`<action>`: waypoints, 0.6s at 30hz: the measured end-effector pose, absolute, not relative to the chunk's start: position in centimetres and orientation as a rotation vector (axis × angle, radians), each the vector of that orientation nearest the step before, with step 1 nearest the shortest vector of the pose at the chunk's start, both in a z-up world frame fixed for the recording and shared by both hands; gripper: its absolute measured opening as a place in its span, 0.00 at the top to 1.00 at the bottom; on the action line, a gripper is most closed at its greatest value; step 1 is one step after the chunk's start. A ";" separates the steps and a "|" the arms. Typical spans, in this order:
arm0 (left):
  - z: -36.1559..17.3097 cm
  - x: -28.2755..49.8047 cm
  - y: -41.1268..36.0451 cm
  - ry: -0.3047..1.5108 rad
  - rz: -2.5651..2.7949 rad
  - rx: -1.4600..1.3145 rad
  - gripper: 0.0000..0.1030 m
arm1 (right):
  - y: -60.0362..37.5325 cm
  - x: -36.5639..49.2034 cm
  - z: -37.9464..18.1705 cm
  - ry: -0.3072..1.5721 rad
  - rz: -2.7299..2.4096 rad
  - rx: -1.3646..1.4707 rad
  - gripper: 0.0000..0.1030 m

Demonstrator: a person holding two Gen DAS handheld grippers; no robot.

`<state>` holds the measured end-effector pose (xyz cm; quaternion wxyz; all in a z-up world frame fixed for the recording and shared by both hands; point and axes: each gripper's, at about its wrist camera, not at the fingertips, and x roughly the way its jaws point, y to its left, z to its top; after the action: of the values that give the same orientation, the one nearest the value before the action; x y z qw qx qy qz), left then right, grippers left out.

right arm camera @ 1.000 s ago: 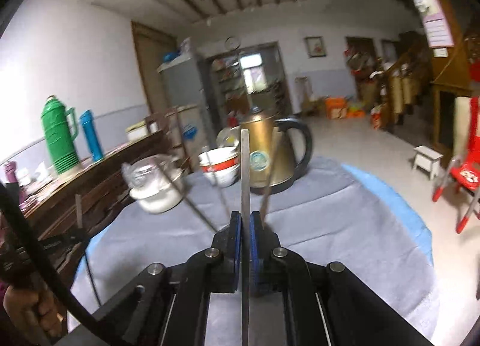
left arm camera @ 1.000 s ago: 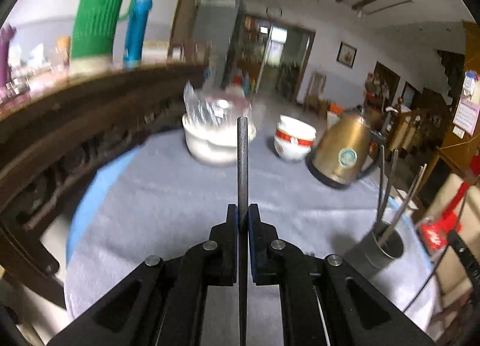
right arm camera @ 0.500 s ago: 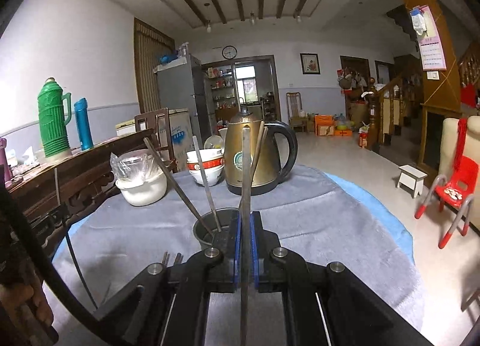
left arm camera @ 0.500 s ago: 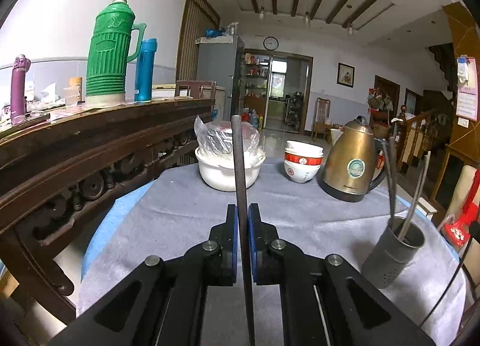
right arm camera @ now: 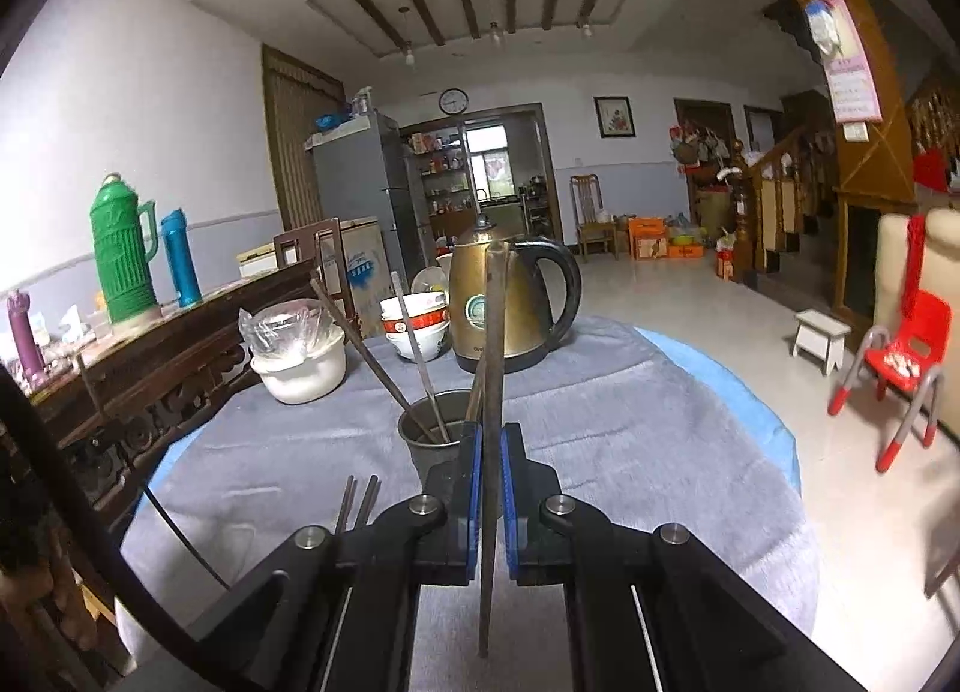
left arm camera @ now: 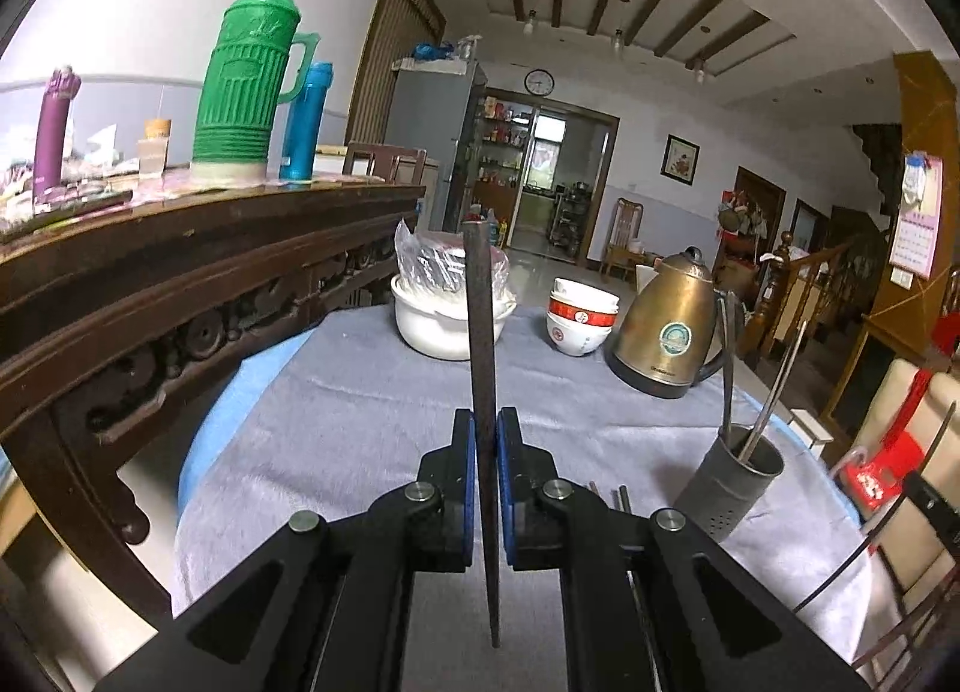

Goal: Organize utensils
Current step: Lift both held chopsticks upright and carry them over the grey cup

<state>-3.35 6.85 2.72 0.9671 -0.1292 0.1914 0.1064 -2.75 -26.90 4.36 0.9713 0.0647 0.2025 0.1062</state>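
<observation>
My left gripper (left arm camera: pixel 486 434) is shut on a dark metal chopstick (left arm camera: pixel 481 332) that stands upright between its blue pads. A grey metal utensil cup (left arm camera: pixel 735 479) with a few chopsticks in it stands to the right on the grey cloth. My right gripper (right arm camera: pixel 491 446) is shut on another chopstick (right arm camera: pixel 494 344), held upright just in front of the same cup (right arm camera: pixel 435 437), which holds a few leaning chopsticks. Two loose chopsticks (right arm camera: pixel 357 503) lie on the cloth left of the right gripper; their ends also show in the left wrist view (left arm camera: pixel 618 497).
A brass kettle (left arm camera: pixel 669 329), stacked red-and-white bowls (left arm camera: pixel 579 314) and a white bowl with a plastic bag (left arm camera: pixel 447 311) stand at the back of the round table (left arm camera: pixel 336 392). A carved wooden sideboard (left arm camera: pixel 180 284) with a green thermos (left arm camera: pixel 249 80) runs along the left.
Both views tilted up and steadied. The left gripper drew back a little with its chopstick. The right gripper came closer to the cup, still holding its chopstick.
</observation>
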 end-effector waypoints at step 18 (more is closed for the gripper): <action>7.3 -0.9 8.1 0.356 0.088 -0.497 0.93 | -29.3 -1.0 9.3 0.284 0.214 0.252 0.94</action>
<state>-0.93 8.14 7.32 0.9527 -0.2445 0.1750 0.0435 -1.04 -29.32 9.28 0.9763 0.1252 0.1407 0.1063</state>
